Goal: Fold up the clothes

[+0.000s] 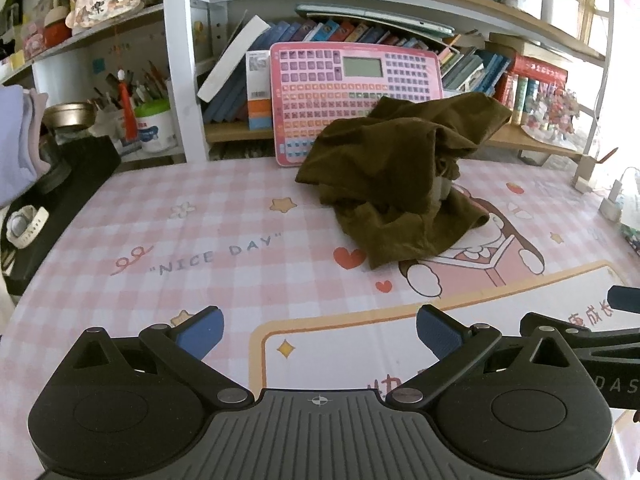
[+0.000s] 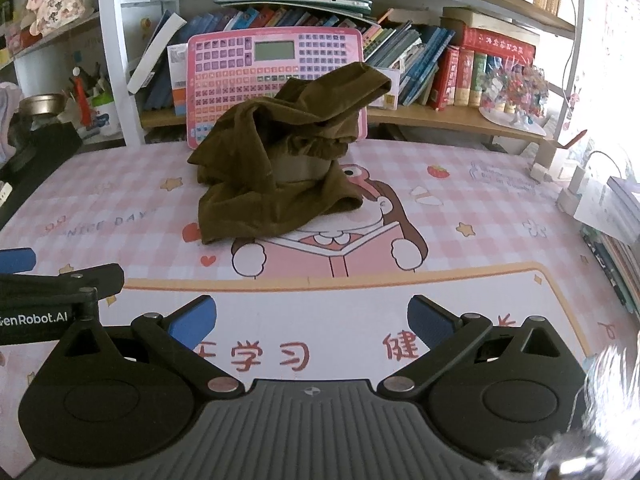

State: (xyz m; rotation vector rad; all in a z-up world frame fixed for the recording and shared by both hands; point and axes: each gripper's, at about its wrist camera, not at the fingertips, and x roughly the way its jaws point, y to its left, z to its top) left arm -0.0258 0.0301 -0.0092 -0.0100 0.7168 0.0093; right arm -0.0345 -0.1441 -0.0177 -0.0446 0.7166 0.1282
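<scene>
An olive-brown garment (image 1: 404, 176) (image 2: 280, 160) is seen crumpled in a heap on the far middle of the worktop (image 1: 200, 240) (image 2: 480, 220), which is covered by a pink checked cloth printed with "NICE DAY" and a cartoon figure. One part of the garment is draped upward against a pink toy keyboard (image 1: 340, 92) (image 2: 260, 76) that is propped before a row of books (image 1: 472, 68) (image 2: 420, 64) on the shelf. The left gripper (image 1: 320, 334) and the right gripper (image 2: 312, 322) are held low over the near edge of the worktop, well apart from the garment; the jaws of both are spread wide and nothing is grasped.
</scene>
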